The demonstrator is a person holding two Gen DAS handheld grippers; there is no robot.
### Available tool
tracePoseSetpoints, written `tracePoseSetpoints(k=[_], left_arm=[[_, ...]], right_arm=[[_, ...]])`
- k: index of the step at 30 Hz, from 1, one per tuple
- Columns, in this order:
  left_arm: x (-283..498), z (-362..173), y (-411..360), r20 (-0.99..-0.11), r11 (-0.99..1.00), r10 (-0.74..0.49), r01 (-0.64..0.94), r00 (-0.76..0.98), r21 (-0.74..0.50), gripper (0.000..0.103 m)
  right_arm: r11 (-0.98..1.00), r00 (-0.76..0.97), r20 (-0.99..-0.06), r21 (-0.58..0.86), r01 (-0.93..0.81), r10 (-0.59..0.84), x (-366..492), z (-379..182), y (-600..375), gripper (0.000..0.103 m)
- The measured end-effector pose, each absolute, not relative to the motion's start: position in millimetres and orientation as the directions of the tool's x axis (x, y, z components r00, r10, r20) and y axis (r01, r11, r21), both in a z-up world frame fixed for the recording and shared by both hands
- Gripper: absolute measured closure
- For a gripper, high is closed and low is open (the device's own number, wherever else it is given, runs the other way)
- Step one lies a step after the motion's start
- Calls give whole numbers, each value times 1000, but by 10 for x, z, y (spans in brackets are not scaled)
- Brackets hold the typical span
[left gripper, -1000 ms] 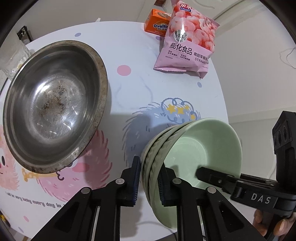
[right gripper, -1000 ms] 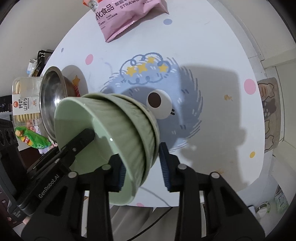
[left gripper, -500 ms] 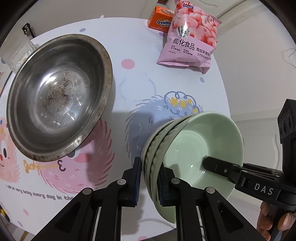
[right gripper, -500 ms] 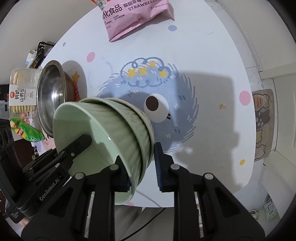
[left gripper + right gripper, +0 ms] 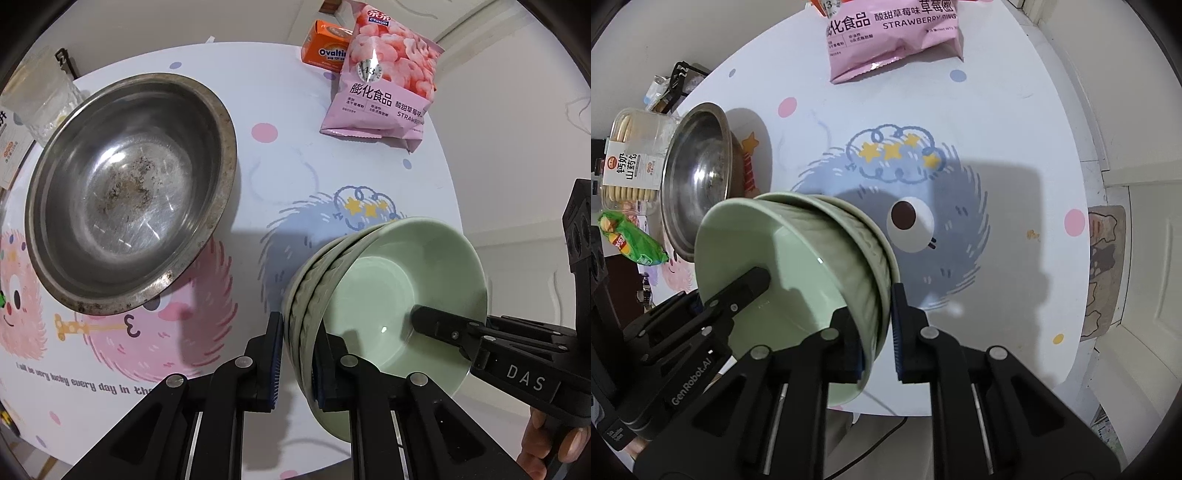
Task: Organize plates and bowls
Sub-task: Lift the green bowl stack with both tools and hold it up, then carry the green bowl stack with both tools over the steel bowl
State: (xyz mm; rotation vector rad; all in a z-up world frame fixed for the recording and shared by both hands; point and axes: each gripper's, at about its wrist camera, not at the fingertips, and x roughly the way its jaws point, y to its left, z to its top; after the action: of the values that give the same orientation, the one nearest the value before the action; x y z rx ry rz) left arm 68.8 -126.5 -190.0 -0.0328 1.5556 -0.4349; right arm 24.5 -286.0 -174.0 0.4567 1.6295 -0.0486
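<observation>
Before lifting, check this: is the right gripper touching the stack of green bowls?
Touching. The right wrist view shows the right gripper clamped on the green bowls' rim.

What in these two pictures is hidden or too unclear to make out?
- Stack of nested pale green ceramic bowls: exact count unclear in both views; the rims overlap.
- Orange Ovaltine box, left wrist view: partly hidden by the pink strawberry snack bag.
- Clear biscuit tub, right wrist view: partly behind the steel bowl.

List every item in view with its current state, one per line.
green bowls: nested, tilted, held off the table.
left gripper: shut on the stack's rim.
right gripper: closing on the opposite rim.
steel bowl: upright, stained inside.
pink snack bag: sealed, lying flat.
</observation>
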Motion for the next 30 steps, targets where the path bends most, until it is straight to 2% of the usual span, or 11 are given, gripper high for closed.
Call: tracePoseSetpoints(k=[4,8,9,11,12,23,30], left_arm=[[712,-1942,-1216,-950,920,-306,239,-57,-311,90],[696,-1940,-1220,-950,919,-307,244,-50,-310,89],[697,-1940,-1217,-950,919,-309,243,-49,-311,89],[695,-1942,-1210,-948,917,-316,239,-48,-318,89],[694,-1939,-1208,-948,918,-316,238,-45,-317,89],[666,-1885,-1267,-959,927,-281,251,-25,-278,90],[659,-1815,-1200,-958,929,-285,238,-24,-282,90]], right_arm=[[925,-67,-965,222,309,254,312,-1751,-2819,86],[886,-51,-954,255,388,297,239,-1828,-2975,56],[861,-37,-940,294,416,339,215,-1865,-3037,56],[792,5,-890,409,453,456,185,-1943,-3110,68],[781,13,-882,425,459,472,178,-1955,-3118,69],[861,25,-931,348,371,365,133,-1820,-2946,79],[875,18,-935,339,346,355,134,-1767,-2911,80]])
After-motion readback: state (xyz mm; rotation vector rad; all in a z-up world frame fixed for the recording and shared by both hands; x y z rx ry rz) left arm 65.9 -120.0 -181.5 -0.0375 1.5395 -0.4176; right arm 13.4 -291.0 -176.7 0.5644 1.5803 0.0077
